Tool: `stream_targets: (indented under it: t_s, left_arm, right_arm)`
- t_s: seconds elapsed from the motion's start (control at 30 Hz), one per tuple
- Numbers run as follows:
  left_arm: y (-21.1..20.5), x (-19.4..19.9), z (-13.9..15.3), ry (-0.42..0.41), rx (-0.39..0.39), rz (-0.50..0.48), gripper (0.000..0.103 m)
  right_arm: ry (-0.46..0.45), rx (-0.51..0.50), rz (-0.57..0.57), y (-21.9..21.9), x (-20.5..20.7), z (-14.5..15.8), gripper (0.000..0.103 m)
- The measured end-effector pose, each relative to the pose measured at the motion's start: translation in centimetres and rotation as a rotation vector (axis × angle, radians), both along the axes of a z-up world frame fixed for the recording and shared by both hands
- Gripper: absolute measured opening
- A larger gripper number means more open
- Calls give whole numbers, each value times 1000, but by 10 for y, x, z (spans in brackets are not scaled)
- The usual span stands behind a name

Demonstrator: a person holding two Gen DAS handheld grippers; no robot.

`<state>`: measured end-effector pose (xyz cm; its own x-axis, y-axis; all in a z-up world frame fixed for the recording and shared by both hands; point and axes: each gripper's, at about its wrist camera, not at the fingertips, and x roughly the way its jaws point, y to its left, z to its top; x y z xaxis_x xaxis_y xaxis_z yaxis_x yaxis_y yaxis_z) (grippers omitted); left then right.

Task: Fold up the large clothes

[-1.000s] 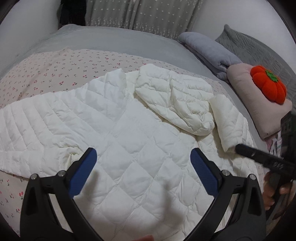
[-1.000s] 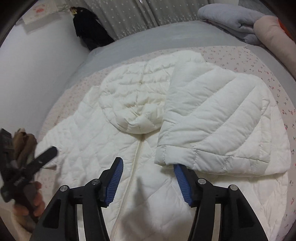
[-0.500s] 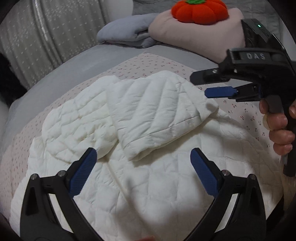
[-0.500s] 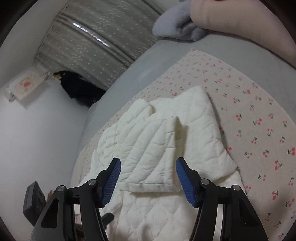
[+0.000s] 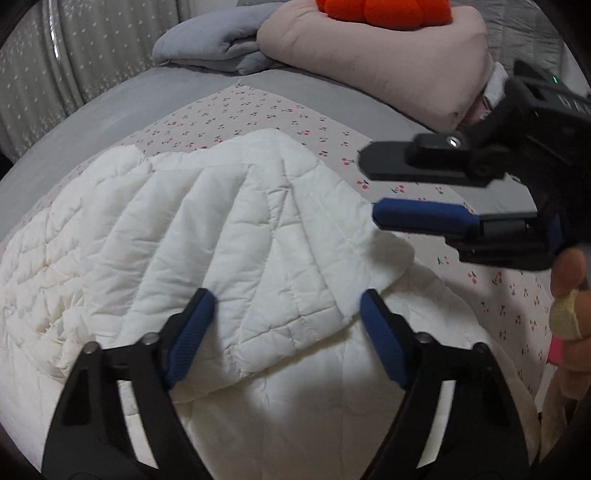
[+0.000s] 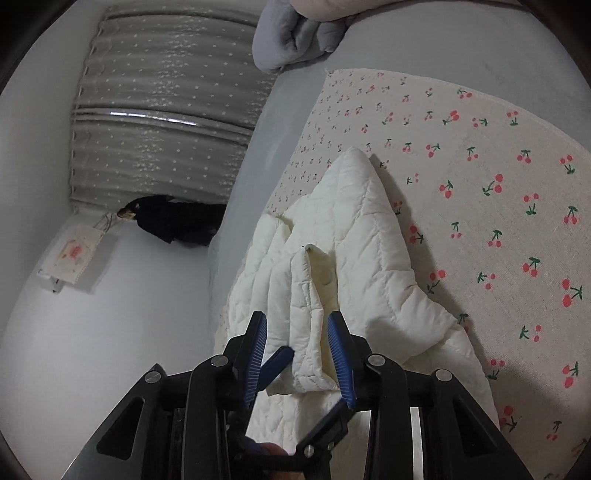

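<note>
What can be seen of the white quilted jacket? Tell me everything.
The white quilted jacket is puffy, stitched in diamonds and slanted channels, and looks like soft padded fabric. It lies on the cherry-print bedspread, one sleeve folded over the body. The right gripper straddles the sleeve's edge, fingers apart; the left gripper hovers open above.

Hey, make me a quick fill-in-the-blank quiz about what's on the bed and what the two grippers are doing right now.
1. The quilted jacket is ____ in colour.
2. The bedspread is printed with small red ____.
3. The left gripper has its jaws ____ above the folded sleeve.
4. The stuffed pumpkin sits on a ____ cushion.

Missing words: white; cherries; open; pink
</note>
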<state>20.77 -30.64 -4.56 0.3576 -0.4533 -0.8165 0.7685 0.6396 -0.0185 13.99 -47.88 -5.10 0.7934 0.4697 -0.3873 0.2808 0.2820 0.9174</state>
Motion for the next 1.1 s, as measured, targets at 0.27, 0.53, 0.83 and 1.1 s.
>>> stream_targets:
  t_s: [0.27, 0.53, 0.83, 1.1]
  left_arm:
    - [68, 18, 45, 82, -262, 208, 21]
    - [222, 45, 65, 43, -440, 617, 36]
    - [252, 87, 12, 167, -377, 706, 80]
    - [236, 84, -6, 117, -344, 749, 11]
  right_arm:
    - [51, 54, -4, 3, 4, -20, 37]
    - [35, -32, -10, 2, 12, -3, 56]
    - [87, -200, -89, -12, 4, 4, 62]
    - [138, -345, -67, 3, 16, 9, 62]
